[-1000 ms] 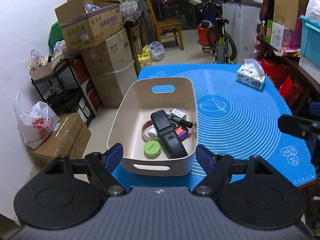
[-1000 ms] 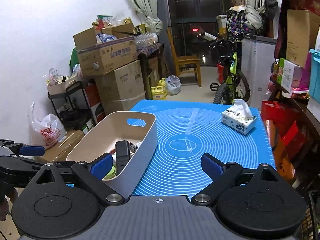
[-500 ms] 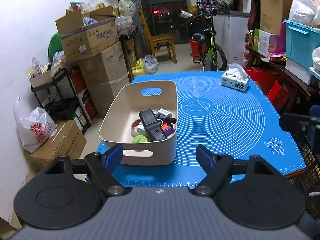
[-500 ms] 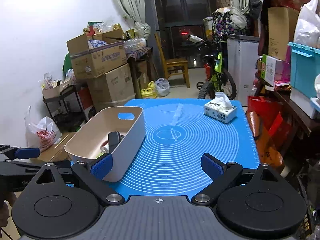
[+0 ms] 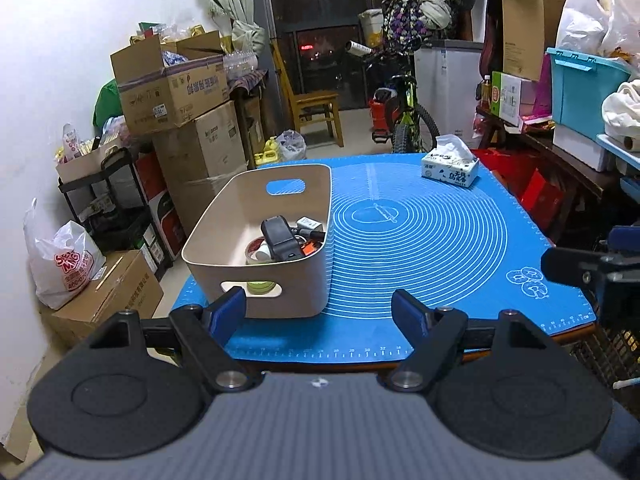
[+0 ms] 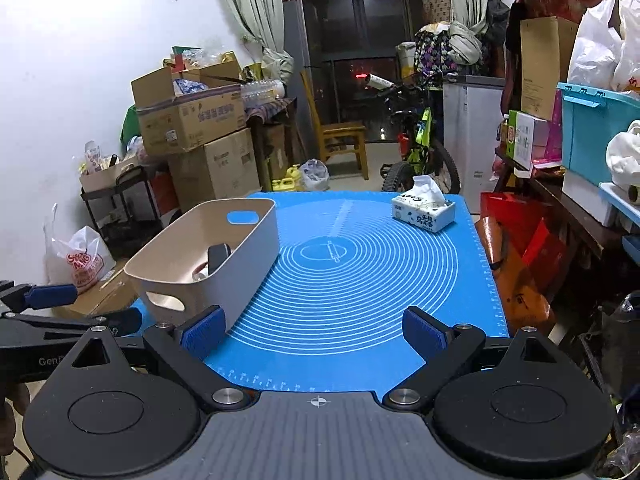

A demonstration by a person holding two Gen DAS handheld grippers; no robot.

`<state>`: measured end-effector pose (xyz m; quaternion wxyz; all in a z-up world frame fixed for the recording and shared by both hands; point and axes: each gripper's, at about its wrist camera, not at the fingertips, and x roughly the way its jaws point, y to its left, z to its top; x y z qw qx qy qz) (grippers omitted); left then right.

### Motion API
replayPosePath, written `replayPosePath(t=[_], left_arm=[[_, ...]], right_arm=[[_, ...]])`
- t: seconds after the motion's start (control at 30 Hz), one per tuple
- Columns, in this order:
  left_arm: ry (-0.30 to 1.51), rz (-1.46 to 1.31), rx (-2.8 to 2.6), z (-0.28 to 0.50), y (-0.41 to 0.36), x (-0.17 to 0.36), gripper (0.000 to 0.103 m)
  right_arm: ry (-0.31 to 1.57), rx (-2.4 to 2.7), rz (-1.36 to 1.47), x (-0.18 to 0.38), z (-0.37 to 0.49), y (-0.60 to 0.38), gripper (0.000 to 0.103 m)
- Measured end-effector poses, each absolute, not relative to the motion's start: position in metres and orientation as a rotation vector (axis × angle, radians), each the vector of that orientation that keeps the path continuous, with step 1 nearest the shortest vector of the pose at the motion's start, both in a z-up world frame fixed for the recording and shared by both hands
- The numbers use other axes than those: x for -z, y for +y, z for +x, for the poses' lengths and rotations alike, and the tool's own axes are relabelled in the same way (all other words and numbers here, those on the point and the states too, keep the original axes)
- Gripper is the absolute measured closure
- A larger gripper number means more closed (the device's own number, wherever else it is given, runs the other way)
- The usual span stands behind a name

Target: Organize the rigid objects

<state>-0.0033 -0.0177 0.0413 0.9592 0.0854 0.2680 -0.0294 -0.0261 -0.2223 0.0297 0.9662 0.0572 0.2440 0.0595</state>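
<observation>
A beige bin [image 5: 224, 254] [image 6: 244, 248] with cut-out handles stands on the left side of the blue mat [image 5: 420, 236] [image 6: 360, 272]. Inside it lie a black device [image 5: 280, 238] [image 6: 218, 256], a tape roll [image 5: 253, 246], a green round tin [image 5: 260, 286] and other small items. My left gripper [image 5: 320, 312] is open and empty, held back from the table's near edge in front of the bin. My right gripper [image 6: 316, 330] is open and empty over the mat's near edge, right of the bin. The left gripper's blue-padded finger [image 6: 48, 295] shows at the right wrist view's left edge.
A tissue box [image 5: 450, 168] [image 6: 423, 212] sits at the mat's far right. Stacked cardboard boxes [image 5: 188, 120], a black rack and a white bag [image 5: 62, 264] stand left of the table. A chair and bicycle [image 5: 400, 120] are behind; shelves with a teal crate [image 5: 588, 88] are right.
Both grippers have drawn back from the bin and table, so the bin looks smaller and more of the room shows. Both stay open. The bin and its contents have not moved.
</observation>
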Motion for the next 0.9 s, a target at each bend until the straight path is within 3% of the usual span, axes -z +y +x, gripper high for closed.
replayPosePath(t=[0.9], left_arm=[[0.509,0.183,0.081,-0.015,-0.02,-0.021,0.023]], right_arm=[[0.44,-0.118,0.062,-0.005,-0.044,-0.204,0.008]])
